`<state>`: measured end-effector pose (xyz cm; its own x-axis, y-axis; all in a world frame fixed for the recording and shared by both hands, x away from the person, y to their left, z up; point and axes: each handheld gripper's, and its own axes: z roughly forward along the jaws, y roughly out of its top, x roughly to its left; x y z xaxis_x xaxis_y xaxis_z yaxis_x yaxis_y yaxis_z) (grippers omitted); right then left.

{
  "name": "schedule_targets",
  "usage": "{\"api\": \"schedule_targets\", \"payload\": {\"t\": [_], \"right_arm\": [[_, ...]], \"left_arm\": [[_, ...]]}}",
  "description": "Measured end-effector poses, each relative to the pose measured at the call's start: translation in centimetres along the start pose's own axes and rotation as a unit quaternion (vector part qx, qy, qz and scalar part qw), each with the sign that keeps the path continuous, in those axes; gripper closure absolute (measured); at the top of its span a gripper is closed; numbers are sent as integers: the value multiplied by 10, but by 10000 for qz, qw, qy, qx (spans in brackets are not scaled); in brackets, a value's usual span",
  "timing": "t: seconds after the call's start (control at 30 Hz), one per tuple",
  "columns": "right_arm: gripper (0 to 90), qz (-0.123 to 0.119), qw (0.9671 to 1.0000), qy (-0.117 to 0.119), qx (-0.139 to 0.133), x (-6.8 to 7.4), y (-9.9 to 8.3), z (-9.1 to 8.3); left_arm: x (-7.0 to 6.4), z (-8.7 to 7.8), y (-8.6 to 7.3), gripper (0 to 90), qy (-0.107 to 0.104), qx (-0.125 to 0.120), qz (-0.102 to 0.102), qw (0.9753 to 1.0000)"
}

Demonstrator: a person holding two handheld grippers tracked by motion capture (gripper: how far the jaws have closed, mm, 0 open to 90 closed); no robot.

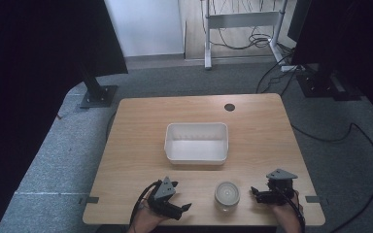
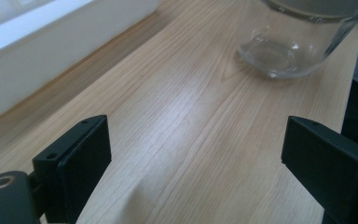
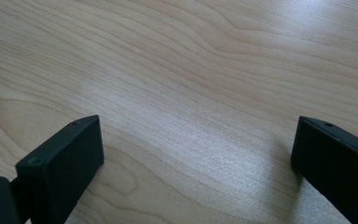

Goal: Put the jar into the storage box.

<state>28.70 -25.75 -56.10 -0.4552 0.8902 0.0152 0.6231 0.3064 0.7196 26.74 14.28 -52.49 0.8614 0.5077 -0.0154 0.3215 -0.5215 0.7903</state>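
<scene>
Near the front edge of the light wooden table [image 1: 141,126], a clear glass jar [image 1: 227,195] stands upright between the left tongs [image 1: 182,188] and right tongs [image 1: 255,193], both spread wide and empty, seemingly positioned for a two-sided approach, a white rectangular plastic tub [image 1: 196,142] waiting behind.

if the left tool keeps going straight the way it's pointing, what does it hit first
Probably the glass jar. The left tool is open, with bare table ahead until the jar, slightly right of its line.
</scene>
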Motion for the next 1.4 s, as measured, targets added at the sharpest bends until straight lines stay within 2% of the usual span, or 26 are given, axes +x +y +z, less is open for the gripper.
{"api": "schedule_targets", "payload": {"t": [0.5, 0.93, 1.23, 1.4], "right_arm": [[19, -2, 10000, 2, 0, 0, 0, 0], [19, 0, 10000, 2, 0, 0, 0, 0], [19, -1, 10000, 2, 0, 0, 0, 0], [19, -1, 10000, 3, 0, 0, 0, 0]], "left_arm": [[-16, 23, 26, 66, -373, -70, 255, 9990], [-29, 42, 41, 44, -678, -120, 362, 9970], [-35, 51, 47, 38, -733, -135, 427, 9963], [-42, 60, 53, 38, -726, -114, 589, 9956]]}}
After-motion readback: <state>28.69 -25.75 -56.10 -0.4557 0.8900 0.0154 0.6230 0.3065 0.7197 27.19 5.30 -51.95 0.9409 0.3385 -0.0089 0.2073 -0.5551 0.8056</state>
